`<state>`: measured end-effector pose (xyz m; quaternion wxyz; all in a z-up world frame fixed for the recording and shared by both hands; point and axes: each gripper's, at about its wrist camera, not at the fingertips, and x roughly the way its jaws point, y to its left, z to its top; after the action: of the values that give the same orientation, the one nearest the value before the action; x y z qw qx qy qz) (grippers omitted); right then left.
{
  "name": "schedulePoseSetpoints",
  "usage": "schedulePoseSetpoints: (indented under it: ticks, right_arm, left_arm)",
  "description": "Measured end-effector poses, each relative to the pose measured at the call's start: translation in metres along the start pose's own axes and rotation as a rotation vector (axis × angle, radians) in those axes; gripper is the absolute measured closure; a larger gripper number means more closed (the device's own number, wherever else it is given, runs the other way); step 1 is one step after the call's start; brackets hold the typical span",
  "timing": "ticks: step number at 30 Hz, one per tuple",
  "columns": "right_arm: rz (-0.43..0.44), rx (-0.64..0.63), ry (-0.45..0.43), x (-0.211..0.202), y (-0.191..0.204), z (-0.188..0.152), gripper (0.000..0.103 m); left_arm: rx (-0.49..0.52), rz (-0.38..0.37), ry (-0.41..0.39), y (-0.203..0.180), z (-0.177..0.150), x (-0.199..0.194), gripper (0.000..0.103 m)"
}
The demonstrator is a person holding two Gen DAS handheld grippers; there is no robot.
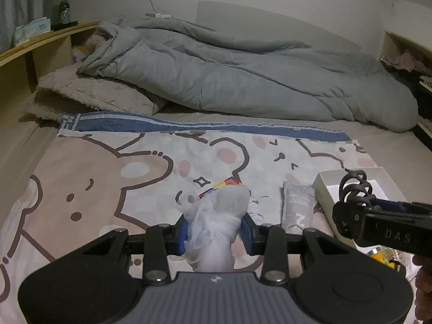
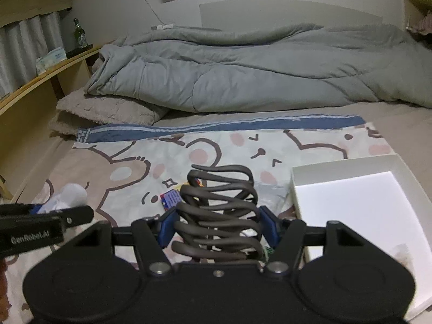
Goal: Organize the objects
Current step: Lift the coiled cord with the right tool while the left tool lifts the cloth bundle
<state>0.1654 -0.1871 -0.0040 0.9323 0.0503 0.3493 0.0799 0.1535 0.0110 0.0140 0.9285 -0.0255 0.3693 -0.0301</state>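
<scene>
My left gripper (image 1: pixel 216 230) is shut on a white mesh bundle (image 1: pixel 218 216), held above the bear-print cloth (image 1: pixel 94 189). In the right wrist view this bundle (image 2: pixel 71 193) and the left gripper (image 2: pixel 63 212) show at the left edge. My right gripper (image 2: pixel 218 226) is shut on a dark brown claw hair clip (image 2: pixel 218 205), its blue pads pressing both sides. The left wrist view shows the same clip (image 1: pixel 353 189) in the right gripper (image 1: pixel 348 213), in front of an open white box (image 1: pixel 324 186). That box (image 2: pixel 364 202) lies just right of the clip.
A colourful packet (image 1: pixel 224 185) and a silvery tube (image 1: pixel 297 205) lie on the cloth, a yellow item (image 1: pixel 378 256) at lower right. A grey duvet (image 1: pixel 229 75) and beige pillow (image 1: pixel 94 94) fill the far bed. A wooden shelf (image 1: pixel 40 40) at left carries a green bottle (image 1: pixel 64 8).
</scene>
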Motion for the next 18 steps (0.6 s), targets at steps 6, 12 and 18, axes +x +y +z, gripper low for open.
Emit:
schedulePoseSetpoints:
  ticks: [6,12,18]
  right_arm:
    - [-0.001,-0.014,-0.017,-0.014,-0.006,-0.003,0.039]
    - [0.004,-0.017,-0.024,-0.021,-0.012,-0.005,0.039]
    - [-0.002,-0.022,-0.025,-0.023,-0.018,-0.005,0.039]
  left_arm:
    - [-0.018,0.003,0.011,-0.006,-0.006,-0.007,0.063]
    - [-0.029,0.019,0.007,-0.010,-0.008,-0.009,0.063]
    - [-0.037,0.023,0.005,-0.013,-0.007,-0.007,0.063]
